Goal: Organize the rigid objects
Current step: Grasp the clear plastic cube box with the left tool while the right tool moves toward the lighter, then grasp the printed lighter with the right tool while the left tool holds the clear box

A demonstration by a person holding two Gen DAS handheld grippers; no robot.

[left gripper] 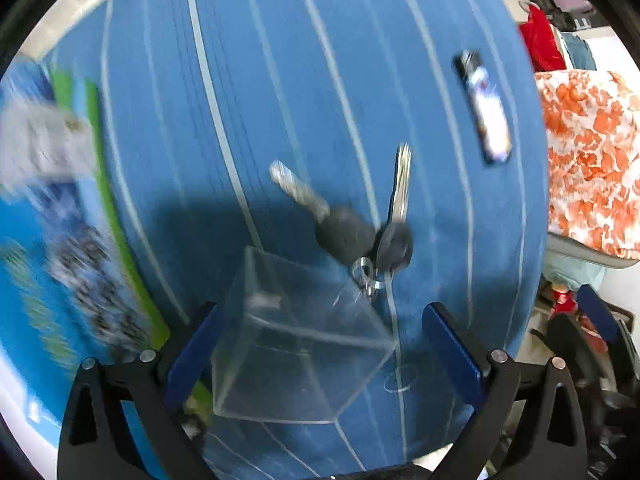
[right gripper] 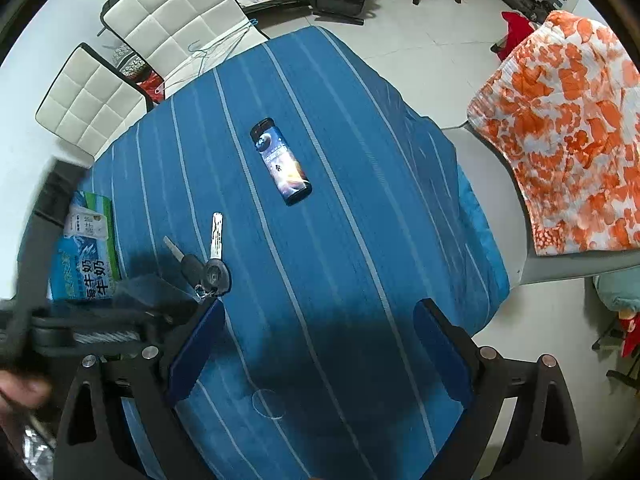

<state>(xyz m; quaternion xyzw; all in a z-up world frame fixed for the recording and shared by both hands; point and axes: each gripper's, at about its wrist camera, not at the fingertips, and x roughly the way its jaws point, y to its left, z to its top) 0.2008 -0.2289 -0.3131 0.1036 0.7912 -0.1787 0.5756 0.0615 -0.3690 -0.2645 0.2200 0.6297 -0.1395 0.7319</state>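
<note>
A clear plastic box (left gripper: 296,344) sits tilted on the blue striped cloth, between the fingers of my left gripper (left gripper: 323,312). The jaws stand wide apart, with a clear gap on the right side of the box. Just beyond the box lies a bunch of keys (left gripper: 360,236) with black heads on a ring. A lighter (left gripper: 486,112) with a printed picture lies farther right. My right gripper (right gripper: 320,308) hangs open over bare cloth, holding nothing. From there the lighter (right gripper: 282,162) is ahead and the keys (right gripper: 206,266) are to the left.
A blue and green milk pack (left gripper: 60,216) lies at the table's left edge, also visible as the pack (right gripper: 90,256). White padded chairs (right gripper: 160,16) stand behind the table. A chair with an orange floral cloth (right gripper: 572,136) is on the right. A small clear disc (right gripper: 269,403) lies on the cloth.
</note>
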